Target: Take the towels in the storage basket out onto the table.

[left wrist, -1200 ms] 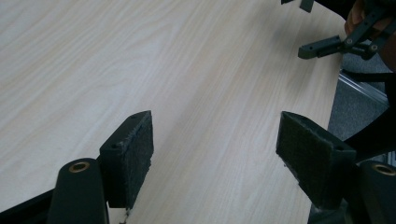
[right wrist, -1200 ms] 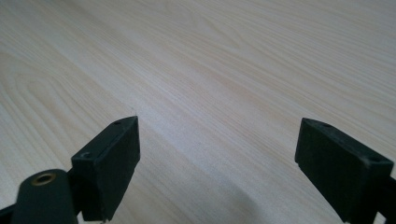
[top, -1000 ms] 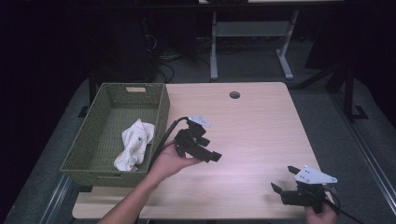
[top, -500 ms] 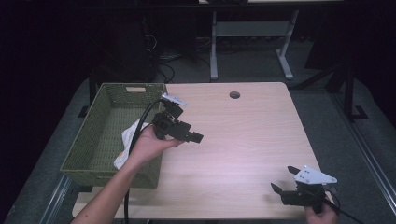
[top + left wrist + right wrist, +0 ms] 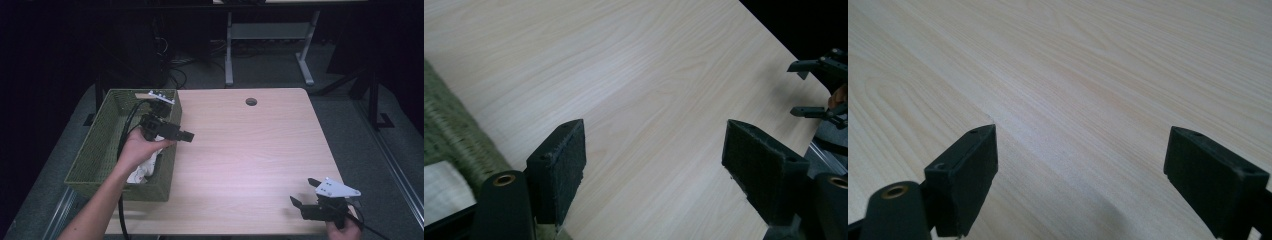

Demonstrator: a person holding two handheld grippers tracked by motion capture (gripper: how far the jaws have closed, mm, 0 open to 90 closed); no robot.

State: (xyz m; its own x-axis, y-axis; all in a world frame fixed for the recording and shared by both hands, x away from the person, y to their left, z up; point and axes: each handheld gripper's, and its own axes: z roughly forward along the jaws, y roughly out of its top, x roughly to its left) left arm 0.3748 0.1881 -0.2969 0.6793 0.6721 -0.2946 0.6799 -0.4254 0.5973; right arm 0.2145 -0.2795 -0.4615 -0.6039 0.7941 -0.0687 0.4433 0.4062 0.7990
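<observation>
A green woven basket stands at the table's left side with a white cloth lying in it. A hand holds my left gripper above the basket's right rim, jaws open and empty, pointing right over the table. In the left gripper view the left gripper spans bare wood, with the basket's rim and a bit of white cloth at lower left. My right gripper rests near the table's front right corner, open and empty. The right gripper looks along bare wood.
The light wooden table has a round cable hole near its far edge. A cable trails from the left gripper across the basket. Desk legs and cables stand on the dark floor behind the table.
The left gripper has moved left and farther away, from beside the basket's near part to above its right rim. The right gripper has stayed put.
</observation>
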